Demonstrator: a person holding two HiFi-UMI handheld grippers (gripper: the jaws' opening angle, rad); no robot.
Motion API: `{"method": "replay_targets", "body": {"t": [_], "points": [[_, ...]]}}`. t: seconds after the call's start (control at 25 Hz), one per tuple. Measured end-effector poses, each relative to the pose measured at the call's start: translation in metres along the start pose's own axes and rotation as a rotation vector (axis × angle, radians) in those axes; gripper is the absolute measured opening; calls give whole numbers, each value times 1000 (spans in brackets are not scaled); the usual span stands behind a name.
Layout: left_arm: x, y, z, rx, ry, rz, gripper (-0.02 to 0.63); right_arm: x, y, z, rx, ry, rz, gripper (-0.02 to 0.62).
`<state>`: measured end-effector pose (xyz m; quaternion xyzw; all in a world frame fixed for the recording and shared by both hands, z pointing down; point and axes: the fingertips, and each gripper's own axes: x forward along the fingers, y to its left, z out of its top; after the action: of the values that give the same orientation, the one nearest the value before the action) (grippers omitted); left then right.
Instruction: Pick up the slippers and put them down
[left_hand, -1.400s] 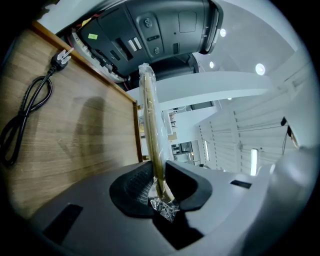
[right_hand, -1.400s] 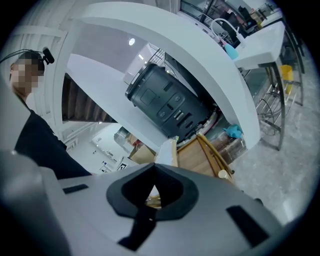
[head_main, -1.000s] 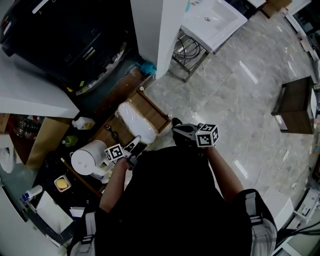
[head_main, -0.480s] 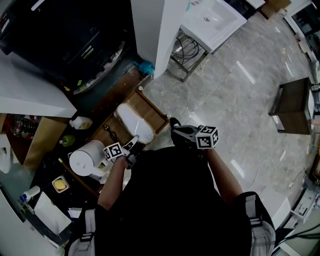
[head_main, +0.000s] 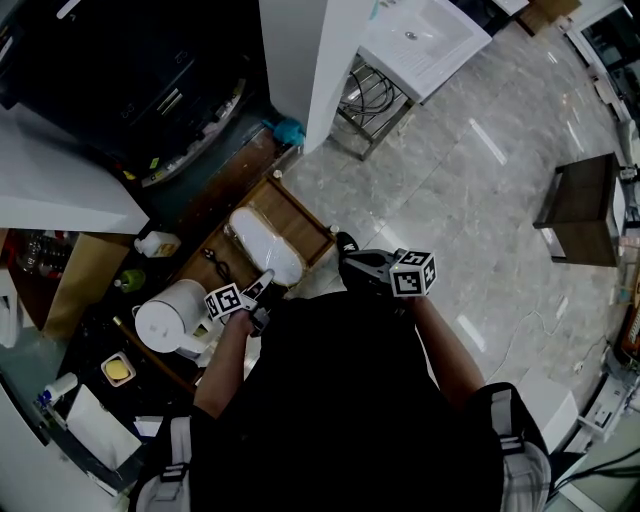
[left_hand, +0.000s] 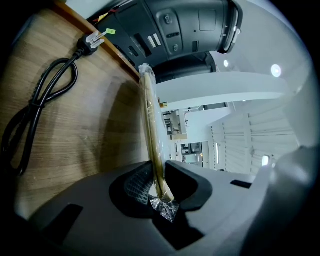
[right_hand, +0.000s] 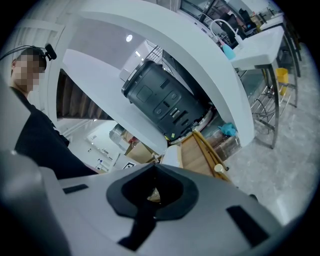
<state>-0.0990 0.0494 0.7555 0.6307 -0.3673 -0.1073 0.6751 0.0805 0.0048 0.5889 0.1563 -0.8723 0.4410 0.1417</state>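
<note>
left gripper (head_main: 262, 288) is on the wrapped slippers (head_main: 262, 245) — in its own view the jaws stand narrow, pinching the near end of the pack, with crinkled clear film bunched against the pads (left_hand: 134, 184). in the head view the pack sits in a wooden tray (head_main: 305, 212) at about 10 o'clock from the person's chest. its long axis runs from 11 to 5 o'clock, with the near end toward the gripper. whether it lies flat or is tipped up at that end can't be told.

in the left gripper view it shows edge-on, a thin tan strip in film climbing from the jaws toward 12 o'clock. its broad face is hidden, and one slipper or two inside the wrap is hard to make out. a black cable (left_hand: 40, 105) lies on the wood at 9 o'clock of it, plug end up at 11.

right gripper (head_main: 350, 255) hangs over the grey floor (head_main: 480, 200) at 3 o'clock of the tray — jaws drawn together, nothing held. the person's dark top cuts off the tray's near corner.
</note>
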Motion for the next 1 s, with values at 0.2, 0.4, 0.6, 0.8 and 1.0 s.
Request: {"method": "replay_targets", "body": {"t": [0.2,0.4,0.6,0.8,1.0], "points": [[3,2,1,-6,-5,11,80,-2,0,-1,2,4,-3,6],[6,5,1,-19,-14,22,80,-6,-1,-2,4,8,-3,6],[8,14,0,-28,-1,63,80,-4,-2,-4,2,16,-3,6],[12,15,-2,-57,-9,61,84,-4,-2,-5,0,27,2,7],[15,16,-2,-86,-1,67,90,-2,-1,-5,0,33,7,6]]}}
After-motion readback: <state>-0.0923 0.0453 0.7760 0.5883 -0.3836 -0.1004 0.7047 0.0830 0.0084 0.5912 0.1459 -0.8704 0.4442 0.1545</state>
